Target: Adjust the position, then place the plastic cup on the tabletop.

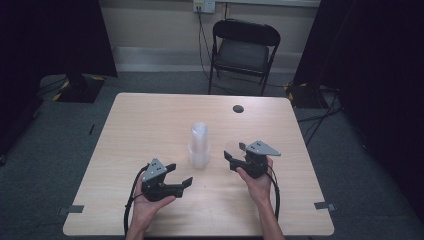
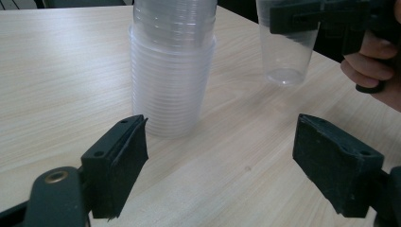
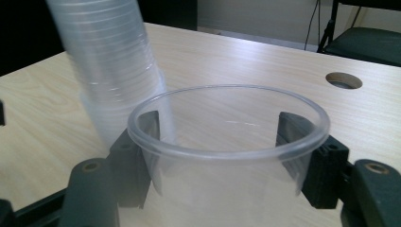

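Clear plastic cup [image 3: 227,142] upright, mouth up, between right tool [image 3: 227,156] pads.

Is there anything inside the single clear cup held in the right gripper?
Nothing: the single cup in the right gripper looks empty, with the table showing through its clear wall. Its bottom is below the right gripper view's edge, but the left gripper view shows the base bare.

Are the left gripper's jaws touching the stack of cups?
Apart. The left gripper view shows the left gripper open, table visible between it and the stack.
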Demonstrator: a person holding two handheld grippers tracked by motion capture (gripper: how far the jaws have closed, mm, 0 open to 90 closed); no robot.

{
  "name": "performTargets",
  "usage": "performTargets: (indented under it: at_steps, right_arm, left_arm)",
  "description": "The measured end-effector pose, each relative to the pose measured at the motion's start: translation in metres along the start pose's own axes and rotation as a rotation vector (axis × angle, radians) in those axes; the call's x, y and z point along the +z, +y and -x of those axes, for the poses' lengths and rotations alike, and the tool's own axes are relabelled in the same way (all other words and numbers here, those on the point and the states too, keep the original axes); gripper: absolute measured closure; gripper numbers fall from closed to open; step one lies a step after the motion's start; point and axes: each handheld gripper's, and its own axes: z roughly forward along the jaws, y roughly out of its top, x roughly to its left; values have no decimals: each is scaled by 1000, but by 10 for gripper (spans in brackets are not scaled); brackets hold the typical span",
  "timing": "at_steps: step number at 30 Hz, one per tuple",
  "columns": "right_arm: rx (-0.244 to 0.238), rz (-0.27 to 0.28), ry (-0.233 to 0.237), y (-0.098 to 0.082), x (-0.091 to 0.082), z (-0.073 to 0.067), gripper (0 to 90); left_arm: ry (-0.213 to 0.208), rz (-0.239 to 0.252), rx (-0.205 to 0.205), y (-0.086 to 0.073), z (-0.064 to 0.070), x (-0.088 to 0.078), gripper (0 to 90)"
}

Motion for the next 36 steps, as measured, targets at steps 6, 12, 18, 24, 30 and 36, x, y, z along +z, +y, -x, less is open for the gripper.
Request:
performTargets:
  at_steps: [6, 12, 18, 24, 30, 36]
  right_arm:
    - [16, 17, -23, 11, 8, 10, 314]
    - [26, 22, -39, 19, 16, 18, 315]
    - [23, 27, -58, 23, 27, 21, 313]
    - [37, 14, -56, 26, 39, 25, 311]
    - [50, 6, -55, 24, 52, 30, 309]
    - [48, -10, -60, 23, 68, 36, 307]
  left_arm:
    - [3, -4, 0, -1, 0, 0, 190]
    - [6, -10, 5, -2, 0, 1, 190]
    - [6, -10, 5, -3, -1, 1, 192]
    - [5, -11, 6, -3, 0, 2, 194]
    - [5, -6, 1, -3, -1, 2, 194]
    - [19, -5, -15, -3, -3, 3, 196]
